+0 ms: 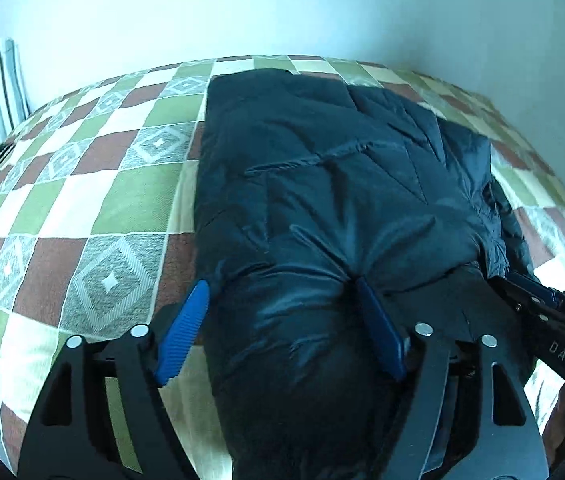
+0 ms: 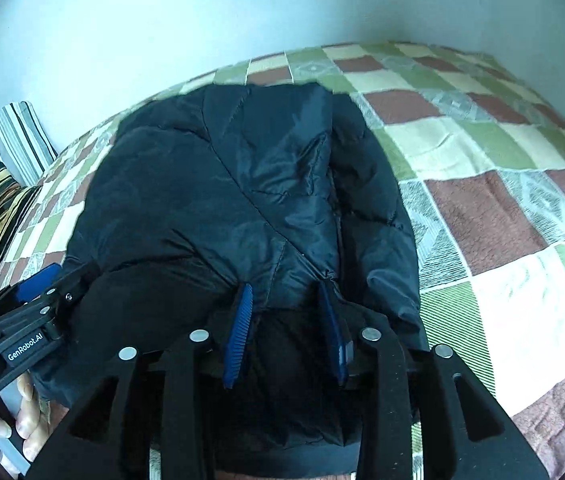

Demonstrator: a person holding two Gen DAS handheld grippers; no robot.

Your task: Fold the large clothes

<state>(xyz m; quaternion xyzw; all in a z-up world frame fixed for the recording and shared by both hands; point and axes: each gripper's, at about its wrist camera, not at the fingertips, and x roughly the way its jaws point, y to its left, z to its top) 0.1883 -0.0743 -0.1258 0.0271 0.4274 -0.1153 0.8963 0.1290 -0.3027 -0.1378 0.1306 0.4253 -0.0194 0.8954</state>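
Note:
A dark navy puffy jacket (image 1: 334,168) lies folded on a checked bedspread (image 1: 122,200). My left gripper (image 1: 280,284) straddles a thick wad of its near edge. The left pad stands just off the fabric, with a sliver of bedspread showing beside it, so the jaws are open. In the right wrist view the jacket (image 2: 242,184) fills the middle, and my right gripper (image 2: 284,286) has both pads pressed on a bunched fold at its near edge. The two grippers work side by side: the right gripper (image 1: 538,304) shows in the left view, the left gripper (image 2: 38,280) in the right.
The bedspread (image 2: 482,200) runs back to a pale wall (image 1: 282,8). Striped pillows (image 2: 6,168) lean at the left end of the bed. A hand (image 2: 22,420) holds the left gripper's handle. Open bedspread lies on both sides of the jacket.

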